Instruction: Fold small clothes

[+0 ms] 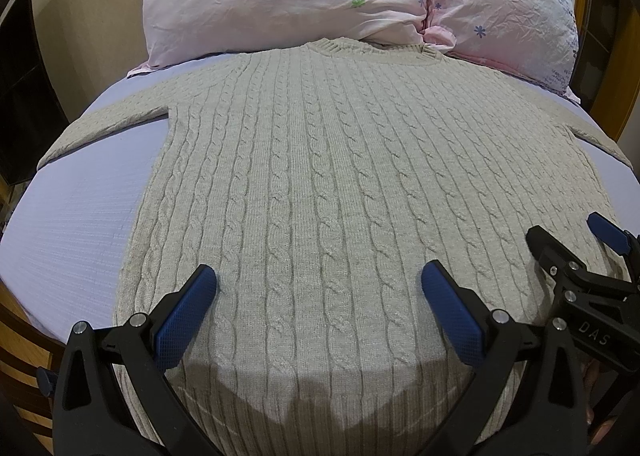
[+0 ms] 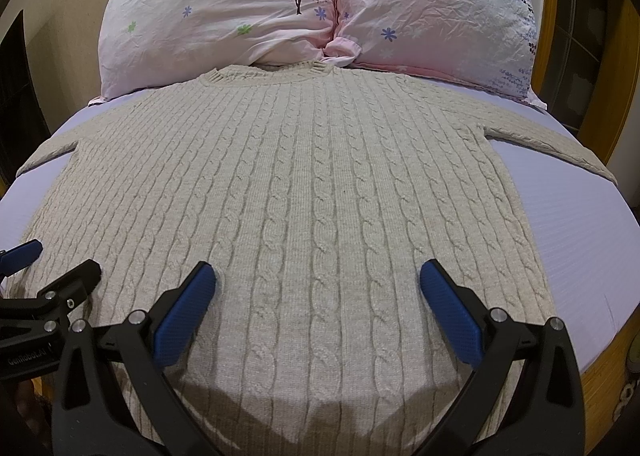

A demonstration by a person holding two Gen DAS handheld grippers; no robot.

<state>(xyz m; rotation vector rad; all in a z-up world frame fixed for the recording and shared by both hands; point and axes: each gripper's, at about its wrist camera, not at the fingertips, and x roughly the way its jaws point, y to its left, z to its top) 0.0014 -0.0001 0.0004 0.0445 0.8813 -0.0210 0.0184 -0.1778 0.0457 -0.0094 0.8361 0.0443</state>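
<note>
A beige cable-knit sweater (image 1: 320,176) is shown spread flat, front or back up, on a bed covered by a lavender sheet (image 1: 80,216); its body lies directly ahead of and beneath both pairs of fingers, with the ribbed hem nearest them and the collar (image 1: 332,46) farthest away. The left gripper (image 1: 319,298) is held above the lower part of the sweater with its blue-padded fingers (image 1: 188,316) spread wide and nothing between them. The right gripper (image 2: 318,298) is held in the same manner, its fingers (image 2: 452,316) likewise released and empty. In the left wrist view the right gripper (image 1: 568,240) is seen just beside the left one, to the right of the left fingers; in the right wrist view the left gripper (image 2: 52,268) appears at the left edge. One sleeve (image 1: 108,124) is extended outward beyond the left fingers, the other sleeve (image 2: 548,140) beyond the right fingers. Two pink floral pillows (image 2: 224,8) (image 2: 440,16) are seen side by side beyond the collar, touching each other. A wooden bed frame (image 2: 616,76) is visible at the right.
</note>
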